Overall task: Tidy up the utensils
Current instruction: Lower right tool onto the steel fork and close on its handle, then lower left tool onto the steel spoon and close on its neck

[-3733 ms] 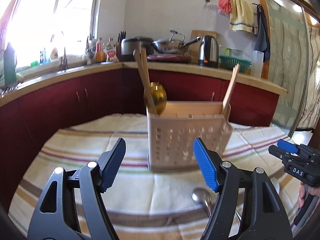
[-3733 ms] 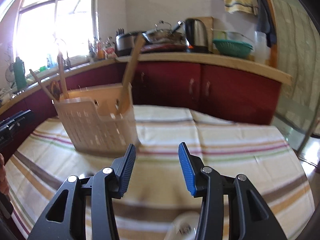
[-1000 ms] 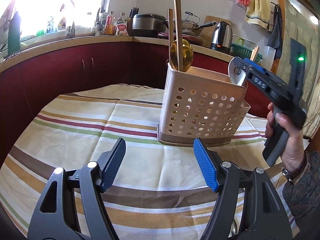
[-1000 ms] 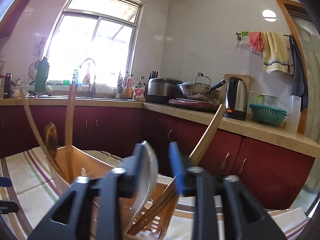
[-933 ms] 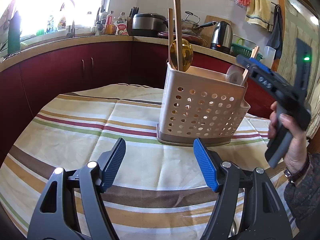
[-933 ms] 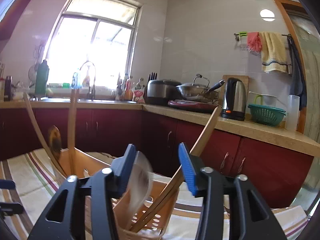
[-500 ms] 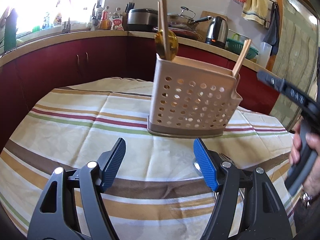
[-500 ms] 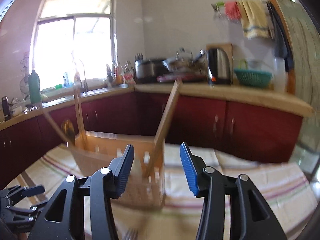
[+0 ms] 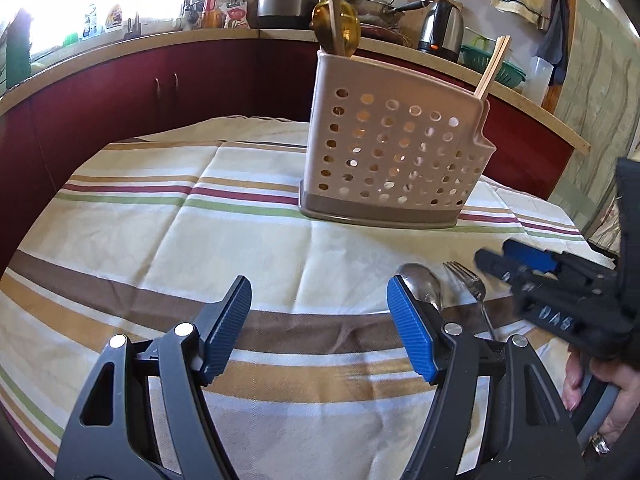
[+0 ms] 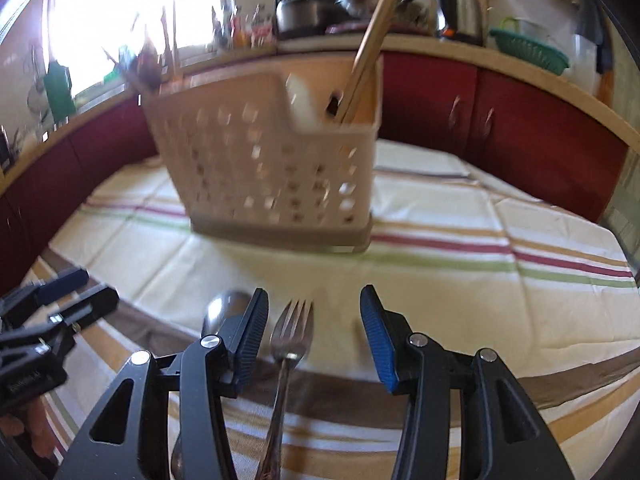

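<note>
Right tongs (image 10: 312, 332) straddle fork (image 10: 286, 364), tines pointing toward caddy (image 10: 272, 168).

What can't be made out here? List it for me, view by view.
- Spoon, left wrist view: its handle is hidden behind the left gripper.
- Fork, right wrist view: the handle's end is cut off by the bottom edge.
- Utensil caddy, right wrist view: motion blur smears its holes and contents; the pale thing inside cannot be identified.
- Right gripper, left wrist view: blurred, so how its jaws stand is unclear there.
</note>
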